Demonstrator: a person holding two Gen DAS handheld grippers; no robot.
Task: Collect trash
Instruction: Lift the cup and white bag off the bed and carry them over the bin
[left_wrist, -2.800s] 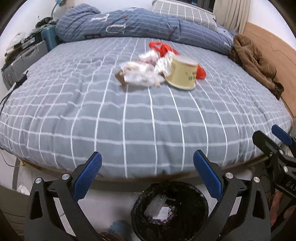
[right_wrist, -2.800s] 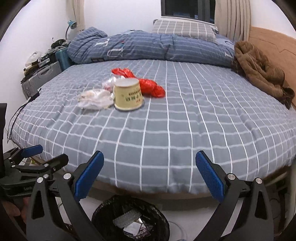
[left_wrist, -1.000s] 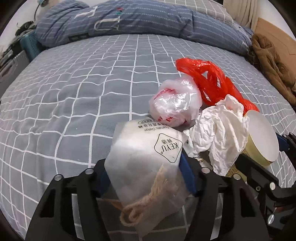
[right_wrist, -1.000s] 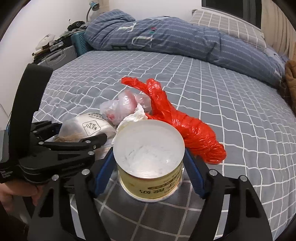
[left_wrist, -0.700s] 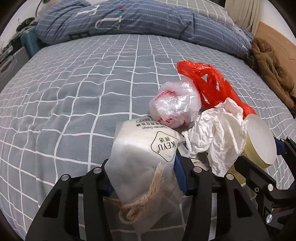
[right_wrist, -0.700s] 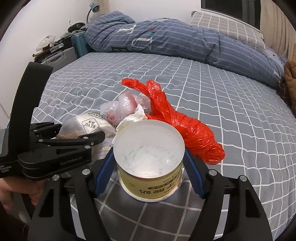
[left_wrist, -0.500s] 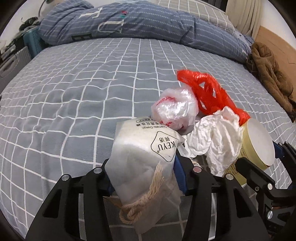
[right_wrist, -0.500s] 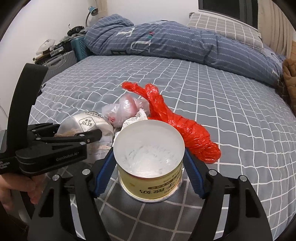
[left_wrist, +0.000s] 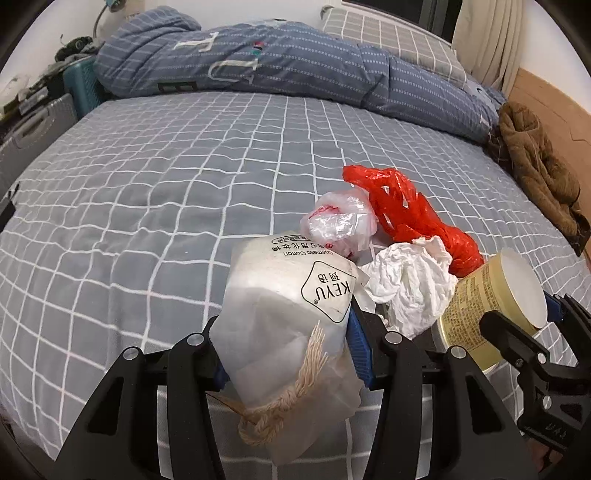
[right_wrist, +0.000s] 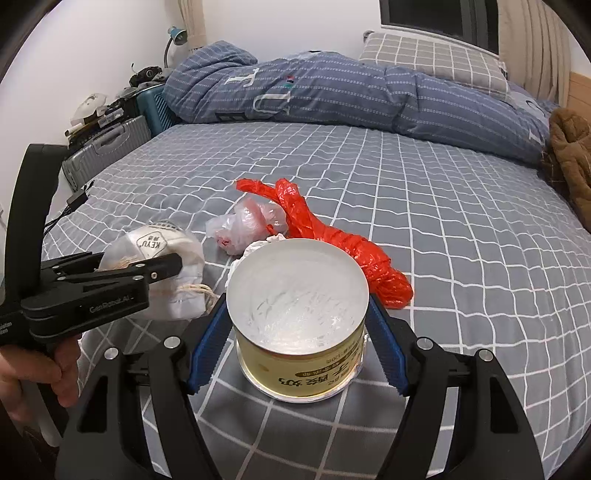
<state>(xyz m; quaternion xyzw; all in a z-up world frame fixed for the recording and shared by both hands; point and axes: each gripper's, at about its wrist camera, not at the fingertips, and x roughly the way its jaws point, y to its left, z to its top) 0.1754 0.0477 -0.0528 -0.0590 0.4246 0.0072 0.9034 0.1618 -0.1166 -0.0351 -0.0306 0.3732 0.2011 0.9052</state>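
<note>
Right now I am holding two pieces of trash at the same time, one in each claw, above the grey checked bed (left_wrist: 147, 192). My left gripper (left_wrist: 291, 343) is pinching a translucent cotton pad bag (left_wrist: 291, 310), its blue pads pressing on both sides; the bag is printed KEYU and is showing white pads inside, and a beige braided drawstring (left_wrist: 280, 402) is hanging from its lower end. My right gripper (right_wrist: 295, 332) is squeezing a yellow tub (right_wrist: 299, 332) between its blue pads (right_wrist: 207, 343), and the tub is standing upright with a whitish foil seal covering the top, so I cannot tell what is inside it. Between the two held things, a crumpled white tissue (left_wrist: 410, 284) is lying on the bed, touching the tub, and behind it a clear crumpled plastic bag (left_wrist: 340, 221) with red print is sitting just beside a red plastic bag (left_wrist: 413, 214). The left wrist view is showing the tub from the side, tilted in the picture, with small text on its yellow wall, and a brown jacket (left_wrist: 539, 173) at the far edge of the bed. The right wrist view is showing the tub's top, and also my left hand (right_wrist: 33, 373) gripping the handle, a grey suitcase (right_wrist: 107, 147) beside the bed, and a blue folded duvet (right_wrist: 332, 92) along the far side.
</note>
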